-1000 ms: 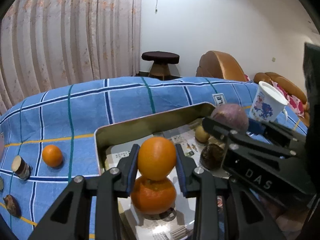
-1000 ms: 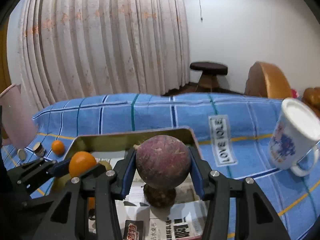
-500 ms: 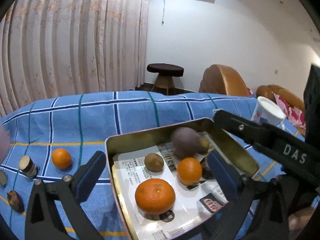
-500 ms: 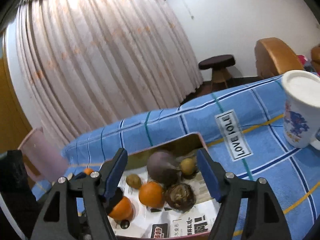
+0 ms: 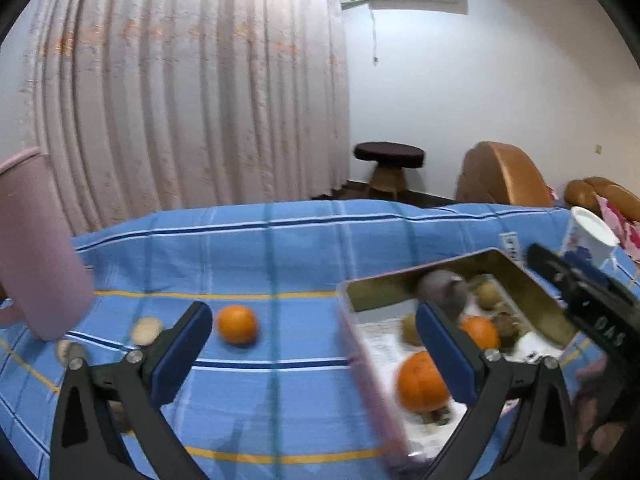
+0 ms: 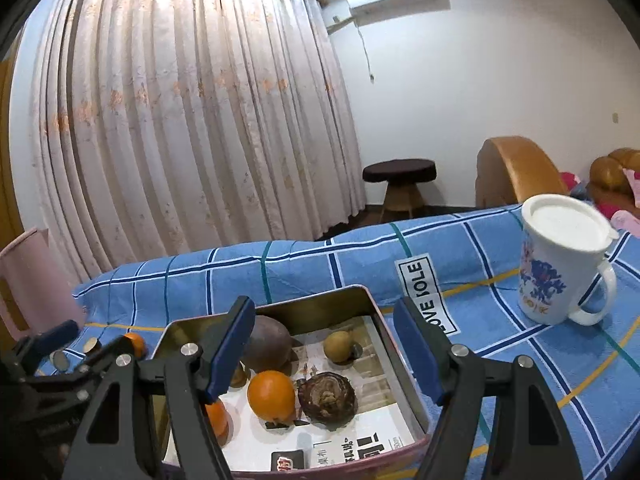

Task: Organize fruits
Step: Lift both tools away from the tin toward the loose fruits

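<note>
Table: the blue checked cloth [image 5: 280, 248] covers all of it, and every place below is given from the metal tray.
Tray: the metal tray [image 6: 320, 308] lies on the cloth, lined with newspaper, and it holds most of the fruit.
White mug: the white mug [image 6: 560, 268] stands to the right of the tray, well apart from it.
Pink jug: the pink jug [image 5: 36, 248] stands far to the left of the tray.
Left tongs: the left tongs [image 5: 314, 350] hang wide apart and hold nothing; they point at the cloth left of the tray.
Right tongs: the right tongs [image 6: 324, 346] are spread wide over the tray and grip nothing.
Fruit in tray: a purple fruit [image 6: 268, 342], an orange [image 6: 272, 396], a brown rough fruit [image 6: 328, 398], a small yellow-brown fruit [image 6: 338, 346] and a second orange [image 5: 422, 386] lie inside.
Fruit outside: one loose orange [image 5: 237, 324] sits on the cloth left of the tray, near the left tongs.
Small round things: they lie further left of the tray, too blurred to name.
Step in hand: I judge both tongs are free after a drop, and the left one goes for the loose orange.
Next move: lower the left tongs around the loose orange, close gently because it rolls, then carry it to a free place in the tray.
</note>
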`<state>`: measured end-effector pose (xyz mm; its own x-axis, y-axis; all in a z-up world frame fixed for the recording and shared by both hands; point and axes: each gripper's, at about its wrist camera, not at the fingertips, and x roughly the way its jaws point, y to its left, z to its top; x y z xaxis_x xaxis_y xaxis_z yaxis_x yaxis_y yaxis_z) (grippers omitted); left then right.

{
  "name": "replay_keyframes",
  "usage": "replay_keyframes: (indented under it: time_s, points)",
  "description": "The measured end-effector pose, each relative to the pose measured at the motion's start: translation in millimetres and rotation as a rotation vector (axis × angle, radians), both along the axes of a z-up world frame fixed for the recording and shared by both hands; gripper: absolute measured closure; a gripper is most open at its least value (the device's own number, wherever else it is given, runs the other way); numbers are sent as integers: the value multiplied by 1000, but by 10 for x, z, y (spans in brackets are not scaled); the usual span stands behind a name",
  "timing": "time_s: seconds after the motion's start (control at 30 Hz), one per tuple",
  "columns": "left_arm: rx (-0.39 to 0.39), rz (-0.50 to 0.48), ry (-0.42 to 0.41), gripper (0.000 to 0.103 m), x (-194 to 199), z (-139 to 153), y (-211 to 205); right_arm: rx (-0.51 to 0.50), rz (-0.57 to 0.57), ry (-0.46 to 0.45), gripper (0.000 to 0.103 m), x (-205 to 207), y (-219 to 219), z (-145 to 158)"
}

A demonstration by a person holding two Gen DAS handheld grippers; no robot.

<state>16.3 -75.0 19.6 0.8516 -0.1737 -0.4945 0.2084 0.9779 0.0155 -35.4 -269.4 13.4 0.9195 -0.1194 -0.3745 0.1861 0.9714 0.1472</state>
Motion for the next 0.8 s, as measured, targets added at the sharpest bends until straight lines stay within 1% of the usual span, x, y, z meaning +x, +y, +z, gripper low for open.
replay_keyframes:
  time_s: [0.1,0.2,0.3,0.5,0.67,0.8]
  points:
    - [5,35,-3,0,30,-26,171,-29,-22,-10,30,-39,67,14]
    - [16,50,-15,0,33,-49,305,-45,-39,-24,30,-95,154,19]
    - [47,63,-33,0,13,-66,382,-26,-46,-19,30,-107,221,4]
    - [63,73,-35,0,10,-93,549,21,-46,-12,30,-125,416,-20]
    - [93,88,-50,0,-13,-129,711,12,-7,-16,30,-114,679,-22]
    - [87,98,-41,0,1,-146,907,21,37,-2,30,-62,912,-45]
